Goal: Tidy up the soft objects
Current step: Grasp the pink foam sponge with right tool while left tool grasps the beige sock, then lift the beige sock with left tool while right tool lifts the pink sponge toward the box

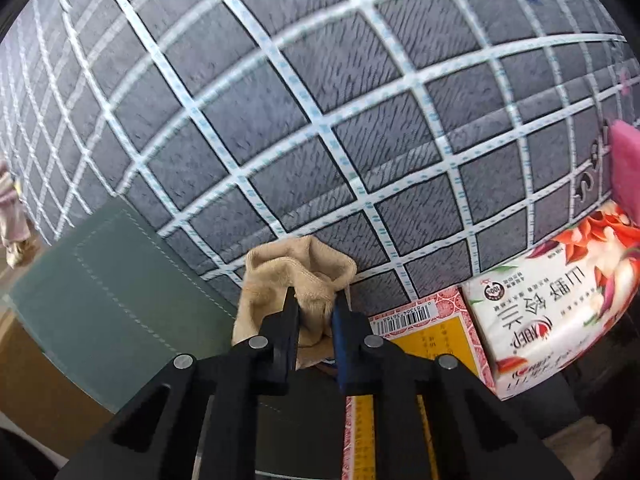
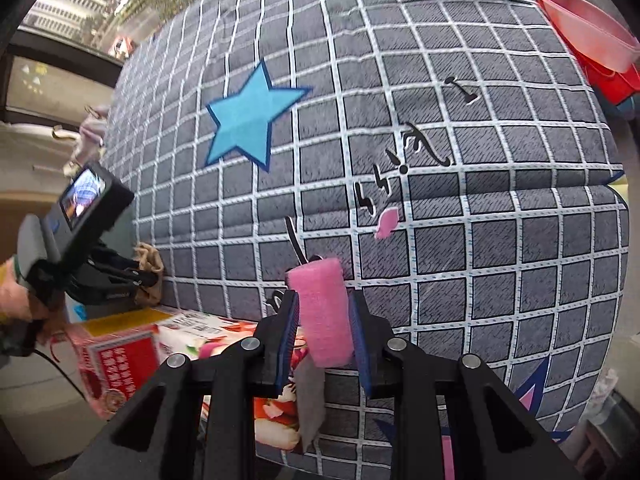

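My left gripper (image 1: pixel 315 304) is shut on a beige sock (image 1: pixel 296 276), held in front of a grey checked cushion (image 1: pixel 304 112). My right gripper (image 2: pixel 324 308) is shut on a pink sponge (image 2: pixel 322 312) with a grey scouring layer hanging below it, close to the same cushion (image 2: pixel 440 184). In the right wrist view the left gripper (image 2: pixel 154 278) shows at the left with the sock (image 2: pixel 151 264) in its jaws. In the left wrist view the pink sponge (image 1: pixel 624 164) shows at the right edge.
A floral tissue pack (image 1: pixel 560 292) and a red and yellow box (image 1: pixel 424 332) lie below the cushion; both also show in the right wrist view, the box (image 2: pixel 116 356) to the left of the pack (image 2: pixel 224 340). A green-grey stitched pad (image 1: pixel 120 292) lies at the left. A pink basin (image 2: pixel 588 28) on a red tub sits at the upper right.
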A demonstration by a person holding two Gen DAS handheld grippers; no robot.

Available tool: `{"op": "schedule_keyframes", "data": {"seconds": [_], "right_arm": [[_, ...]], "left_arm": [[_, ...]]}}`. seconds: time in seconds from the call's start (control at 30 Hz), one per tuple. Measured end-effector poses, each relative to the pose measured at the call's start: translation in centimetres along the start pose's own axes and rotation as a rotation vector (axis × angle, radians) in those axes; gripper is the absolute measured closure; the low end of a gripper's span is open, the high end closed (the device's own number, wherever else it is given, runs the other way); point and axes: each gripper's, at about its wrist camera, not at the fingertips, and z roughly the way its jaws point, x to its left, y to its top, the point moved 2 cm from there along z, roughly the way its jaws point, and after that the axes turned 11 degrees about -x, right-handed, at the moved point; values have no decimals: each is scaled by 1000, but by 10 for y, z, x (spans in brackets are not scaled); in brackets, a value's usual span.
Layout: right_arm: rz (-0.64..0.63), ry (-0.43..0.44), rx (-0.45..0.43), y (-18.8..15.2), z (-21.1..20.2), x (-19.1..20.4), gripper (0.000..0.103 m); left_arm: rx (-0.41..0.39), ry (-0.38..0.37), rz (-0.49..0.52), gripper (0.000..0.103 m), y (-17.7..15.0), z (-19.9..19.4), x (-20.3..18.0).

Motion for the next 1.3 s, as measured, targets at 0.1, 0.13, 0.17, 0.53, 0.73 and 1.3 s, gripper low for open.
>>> {"op": "schedule_keyframes", "data": {"seconds": [0.1,0.13,0.17,0.53,0.73,1.3], "right_arm": [[18,11,-10,0,-8,0,74],[23,12,-11,-1,-9,0,74],[26,12,-11,-1,-10,-3,74],[83,-6,-39,-7,-27,-3,74],[16,-30,19,-12,-12,3,63],[-64,-148,119,-16,49,16,81]], "left_arm": [[-66,-22,-32,88,-7,-13,4],[-89,-29,-41,88,-9,-17,5],[-122,-35,-55,88,-11,-24,9],[-371,-116,-125,88,-19,-89,19],[-451,-149,-149,88,-21,-118,16],[-568,-177,-230,87,-21,-167,4]]}}
